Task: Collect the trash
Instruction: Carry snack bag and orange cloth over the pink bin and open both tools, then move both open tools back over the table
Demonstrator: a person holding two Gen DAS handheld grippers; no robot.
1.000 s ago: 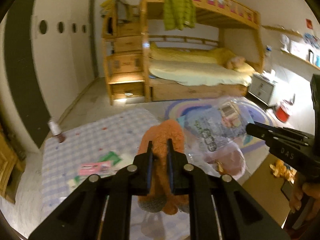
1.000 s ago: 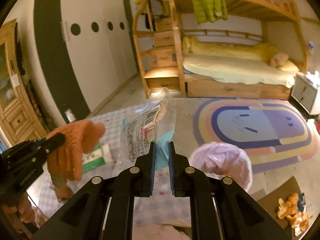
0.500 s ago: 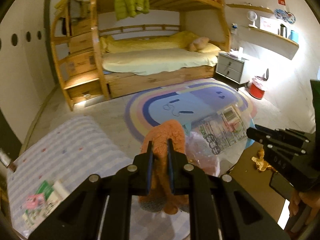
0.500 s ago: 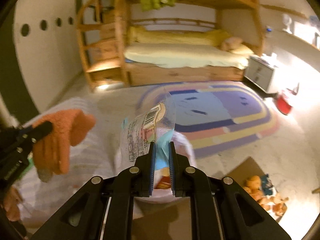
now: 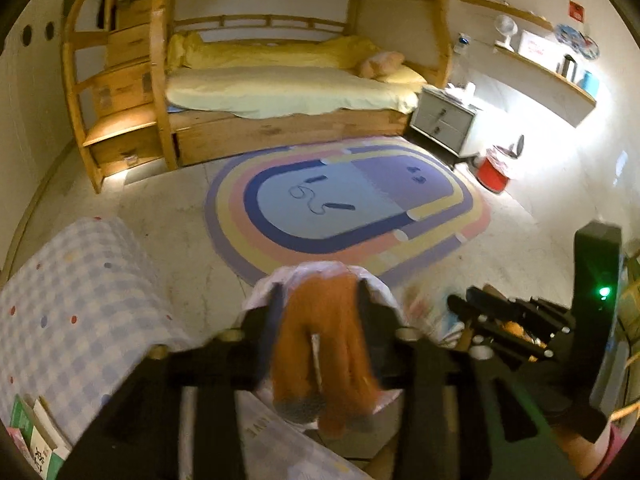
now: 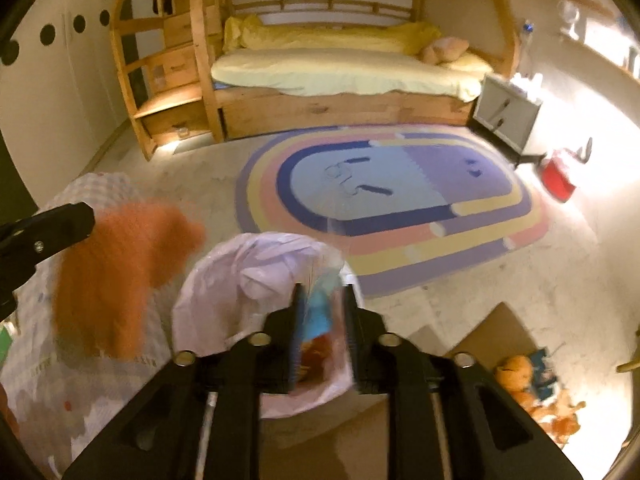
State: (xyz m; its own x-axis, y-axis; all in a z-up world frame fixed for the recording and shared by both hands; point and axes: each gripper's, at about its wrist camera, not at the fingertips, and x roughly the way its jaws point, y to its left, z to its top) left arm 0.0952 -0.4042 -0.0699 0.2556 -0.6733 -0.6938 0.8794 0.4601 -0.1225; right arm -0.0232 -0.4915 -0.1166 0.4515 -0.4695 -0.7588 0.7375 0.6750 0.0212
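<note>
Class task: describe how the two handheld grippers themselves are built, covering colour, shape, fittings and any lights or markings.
Both are matt black. The left gripper and right gripper each have two flat, straight fingers on angular linkage arms pinned with round silver bolts. Blue-tinted pads line the right gripper's fingers. Seen from the left wrist, a boxy black upright with a green light rises behind the right gripper.

Hardly any readable text: only pale letters, seemingly "IVE", on the patterned sheet (image 5: 264,432) at the lower edge of the left wrist view, and dark printed characters, too blurred to read, on the white card (image 5: 40,456) at the lower left corner. Faint rows of print on the crumpled wrapper (image 6: 52,368) in the right wrist view, illegible. White marks on the red wall sign (image 5: 576,10) and red print on the white box (image 5: 536,46) on the shelf, both too small to make out.
</note>
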